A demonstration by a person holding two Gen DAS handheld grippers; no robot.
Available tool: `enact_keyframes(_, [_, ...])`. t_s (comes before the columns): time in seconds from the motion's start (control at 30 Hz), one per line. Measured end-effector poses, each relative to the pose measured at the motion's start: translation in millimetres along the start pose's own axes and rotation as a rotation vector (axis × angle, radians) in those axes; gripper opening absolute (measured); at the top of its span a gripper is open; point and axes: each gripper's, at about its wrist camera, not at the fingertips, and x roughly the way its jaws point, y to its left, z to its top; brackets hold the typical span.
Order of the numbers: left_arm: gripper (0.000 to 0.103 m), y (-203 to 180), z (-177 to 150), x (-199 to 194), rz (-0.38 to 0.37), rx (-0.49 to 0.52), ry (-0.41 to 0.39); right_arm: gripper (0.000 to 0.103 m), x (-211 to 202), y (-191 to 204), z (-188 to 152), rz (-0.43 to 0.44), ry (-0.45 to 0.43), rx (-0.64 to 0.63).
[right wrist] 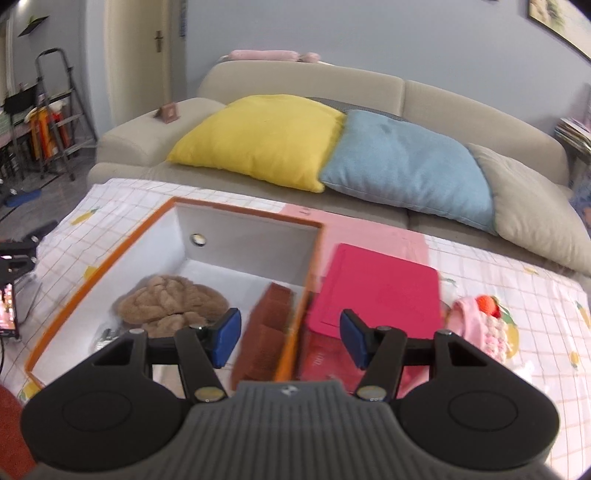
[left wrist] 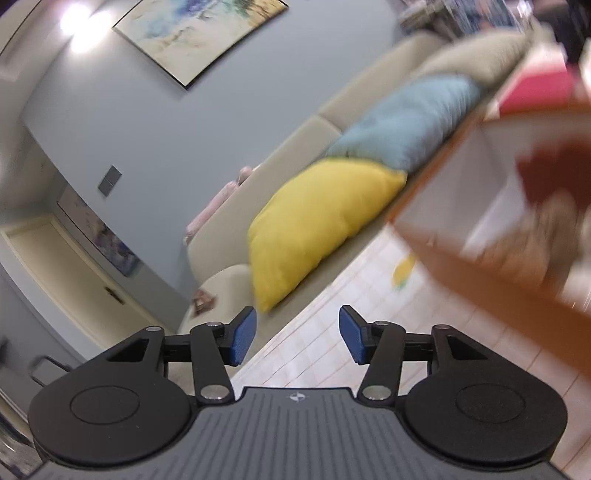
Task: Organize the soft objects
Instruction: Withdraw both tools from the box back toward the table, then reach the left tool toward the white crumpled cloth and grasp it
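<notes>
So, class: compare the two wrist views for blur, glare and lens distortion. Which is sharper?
Left wrist view: strong motion blur smears the orange-rimmed box, a ceiling light flares top left, and the scene is tilted. Right wrist view: sharper, with yellow cushion and brown plush readable; fisheye curvature bends the edges in both.

Beige sofa point(right wrist: 443, 99) against grey-blue wall point(right wrist: 332, 33)
</notes>
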Motion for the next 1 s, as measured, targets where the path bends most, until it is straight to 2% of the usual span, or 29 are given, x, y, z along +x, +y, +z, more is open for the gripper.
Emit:
enact_keyframes(0.13, [0.062, -11.5, 47.2, -13.6, -0.065, -0.040, -0.013, 0.059, -7.6, -27.8, -8.2, -0.038, 0.010, 0.057])
enact_keyframes(0.33, [0.063, -40.2, 111.1, -29.7, -0.215, -0.067, -0.001, 0.059, -20.0, -68.3, -23.4, -0.084, 0.023, 0.136])
enact_keyframes(0.6, [0.061, -97.9, 175.1, -45.3, -0.411, -0.122, -0.014, 0.059, -38.9, -121.0, -45.3, -0.126, 0.005, 0.217])
enact_keyframes(0.8, [0.057, -136.6, 211.4, -44.3, -0.570, -0.263, 0.003, 0.059, -49.8, -168.3, -79.2, -0.193, 0.048, 0.296])
enact_keyframes(1.0, [0.055, -182.5, 235.1, -25.6, -0.738, -0.428, 0.103, 0.059, -49.9, -200.9, -114.0, -0.240, 0.123, 0.365])
